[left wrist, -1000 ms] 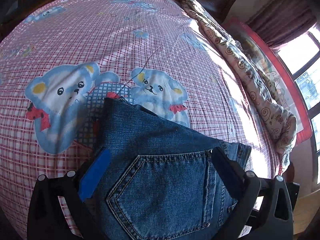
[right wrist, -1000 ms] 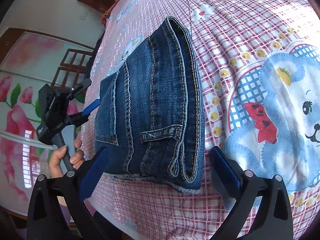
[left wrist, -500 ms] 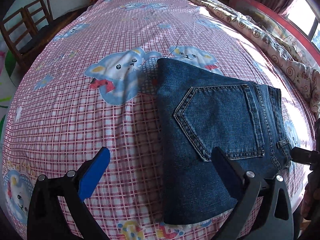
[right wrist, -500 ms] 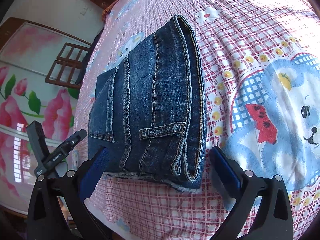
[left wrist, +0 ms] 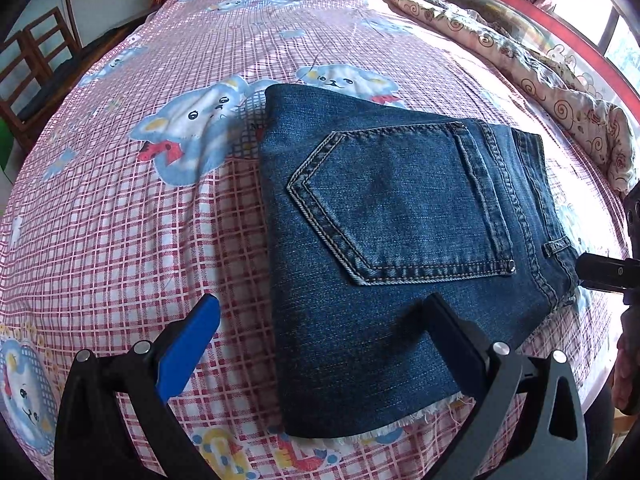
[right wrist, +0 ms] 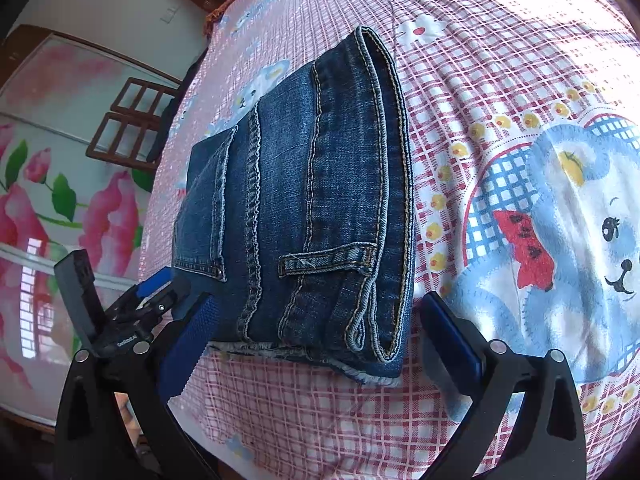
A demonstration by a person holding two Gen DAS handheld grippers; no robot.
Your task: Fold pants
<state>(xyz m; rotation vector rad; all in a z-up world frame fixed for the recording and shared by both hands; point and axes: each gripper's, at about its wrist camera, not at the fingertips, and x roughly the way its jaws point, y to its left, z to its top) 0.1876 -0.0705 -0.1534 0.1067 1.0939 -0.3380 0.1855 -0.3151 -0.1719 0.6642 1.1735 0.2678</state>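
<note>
Left wrist view: jeans [left wrist: 400, 240] folded at centre frame on bed [left wrist: 120, 220]; left gripper [left wrist: 320, 340] and right gripper [right wrist: 316, 328] jaws wide, empty. Smooth any bulge, lift clear.

Your folded blue denim pants [left wrist: 400, 248] sit on the pink checked bedsheet [left wrist: 120, 240]. From your left gripper [left wrist: 320, 344] they're at 1 o'clock, the rumpled beige swirl-print quilt [left wrist: 560, 92] behind them, wooden chair [left wrist: 28, 68] at 10.

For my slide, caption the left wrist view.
Folded jeans lie pocket-up on the bedsheet, open left gripper above.
</note>
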